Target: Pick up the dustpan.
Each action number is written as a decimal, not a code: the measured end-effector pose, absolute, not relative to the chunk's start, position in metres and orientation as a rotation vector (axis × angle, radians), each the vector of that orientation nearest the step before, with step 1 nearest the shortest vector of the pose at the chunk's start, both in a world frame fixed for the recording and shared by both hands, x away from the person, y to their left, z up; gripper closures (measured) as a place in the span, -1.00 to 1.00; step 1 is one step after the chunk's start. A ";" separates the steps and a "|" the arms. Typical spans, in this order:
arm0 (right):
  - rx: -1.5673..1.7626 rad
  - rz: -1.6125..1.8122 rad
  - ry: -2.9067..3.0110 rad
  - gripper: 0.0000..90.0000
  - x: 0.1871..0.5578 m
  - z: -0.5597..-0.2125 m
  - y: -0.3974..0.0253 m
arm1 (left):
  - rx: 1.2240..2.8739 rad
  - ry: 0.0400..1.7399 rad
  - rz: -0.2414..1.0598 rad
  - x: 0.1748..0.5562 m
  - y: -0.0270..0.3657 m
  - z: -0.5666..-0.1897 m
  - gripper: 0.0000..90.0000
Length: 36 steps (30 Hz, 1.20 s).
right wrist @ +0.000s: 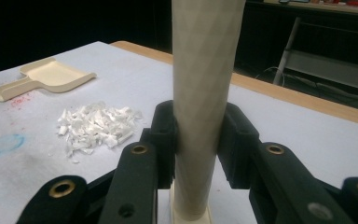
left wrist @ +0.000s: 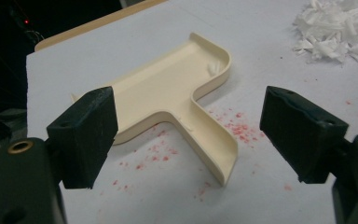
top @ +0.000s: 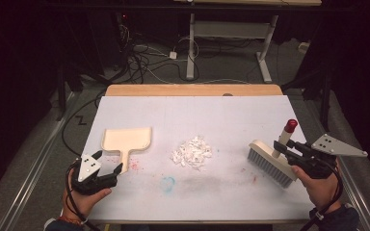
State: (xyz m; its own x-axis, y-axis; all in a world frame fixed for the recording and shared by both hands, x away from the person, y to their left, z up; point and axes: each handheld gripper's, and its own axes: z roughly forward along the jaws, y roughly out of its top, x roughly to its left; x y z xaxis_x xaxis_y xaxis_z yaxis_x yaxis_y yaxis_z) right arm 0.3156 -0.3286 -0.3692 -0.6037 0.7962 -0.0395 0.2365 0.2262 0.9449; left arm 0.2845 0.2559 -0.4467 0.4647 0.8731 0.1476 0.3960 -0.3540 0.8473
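The white table [top: 188,115] carries a brush [top: 272,163] at its right, gripped at its handle by the right gripper [top: 289,147]. The cream dustpan [top: 126,140] lies flat at left, its handle between the wide-open, empty jaws of the left gripper [left wrist: 186,135]. The pile of white scraps [top: 191,153] could scatter under a hard sweep. Red specks [left wrist: 158,154], probably stains, lie beside the dustpan; nothing blocks the path.

The dustpan [top: 126,140] sits near the desk's [top: 192,108] left side, the heap of white scraps [top: 192,153] mid-desk, the brush [top: 271,161] at right. Bare surface lies between each, and across the whole far half, open for passing.
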 end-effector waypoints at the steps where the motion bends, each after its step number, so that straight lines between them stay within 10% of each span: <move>1: 0.947 1.381 1.975 0.57 0.316 -0.369 -0.329 | 1.948 1.046 0.784 0.284 0.254 -0.446 -0.56; 36: 0.935 1.365 1.943 0.57 0.314 -0.366 -0.324 | 2.069 1.254 0.633 0.301 0.234 -0.462 -0.57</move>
